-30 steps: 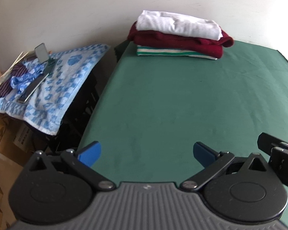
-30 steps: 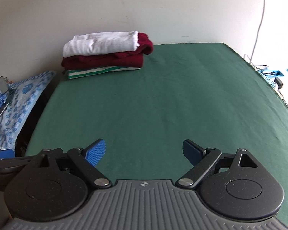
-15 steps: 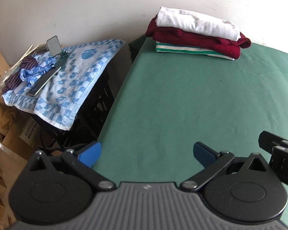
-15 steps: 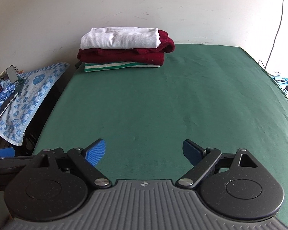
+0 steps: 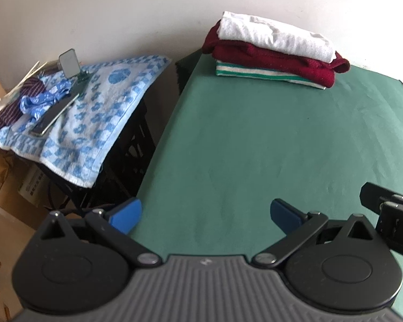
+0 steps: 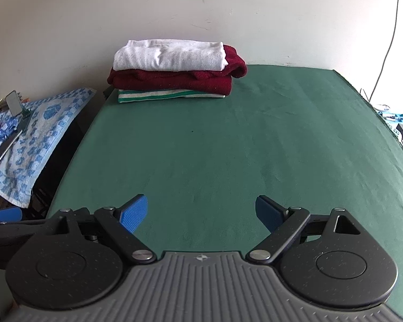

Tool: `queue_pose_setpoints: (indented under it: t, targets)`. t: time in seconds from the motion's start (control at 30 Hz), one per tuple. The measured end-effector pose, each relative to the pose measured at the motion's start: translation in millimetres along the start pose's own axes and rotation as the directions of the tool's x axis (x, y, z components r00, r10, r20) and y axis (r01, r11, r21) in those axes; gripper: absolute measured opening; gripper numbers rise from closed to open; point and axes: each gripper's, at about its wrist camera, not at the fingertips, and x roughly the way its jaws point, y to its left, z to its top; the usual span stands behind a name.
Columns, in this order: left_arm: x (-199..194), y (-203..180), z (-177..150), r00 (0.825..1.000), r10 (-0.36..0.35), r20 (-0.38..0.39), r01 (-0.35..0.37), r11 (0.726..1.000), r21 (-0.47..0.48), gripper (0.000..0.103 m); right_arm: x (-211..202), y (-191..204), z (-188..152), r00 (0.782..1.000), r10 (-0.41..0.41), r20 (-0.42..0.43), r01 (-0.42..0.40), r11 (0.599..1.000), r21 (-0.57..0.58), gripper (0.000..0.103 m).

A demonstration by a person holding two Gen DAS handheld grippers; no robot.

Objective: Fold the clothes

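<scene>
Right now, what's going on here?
A person holds both grippers open and empty over the green table: left gripper, right gripper. Three folded garments sit stacked at the far edge: white on maroon on striped. No garment is being handled; a blue towel lies on a side stand.

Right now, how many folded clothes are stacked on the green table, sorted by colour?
White: 1, the white folded garment on top
Dark red: 1, the dark red sweater in the middle
Green-and-white striped: 1, the striped garment at the bottom
Total: 3, stacked at the far edge of the green table.
</scene>
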Motion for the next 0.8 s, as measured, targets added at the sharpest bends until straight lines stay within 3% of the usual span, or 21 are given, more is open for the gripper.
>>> queue_pose_setpoints:
  t: [0.8]
  targets:
    - [8, -5, 13, 0.999, -0.043, 0.008, 0.043, 0.999, 0.011, 0.102, 6, -5, 10, 0.999, -0.031, -0.011, 0.031, 0.999, 0.027, 0.09]
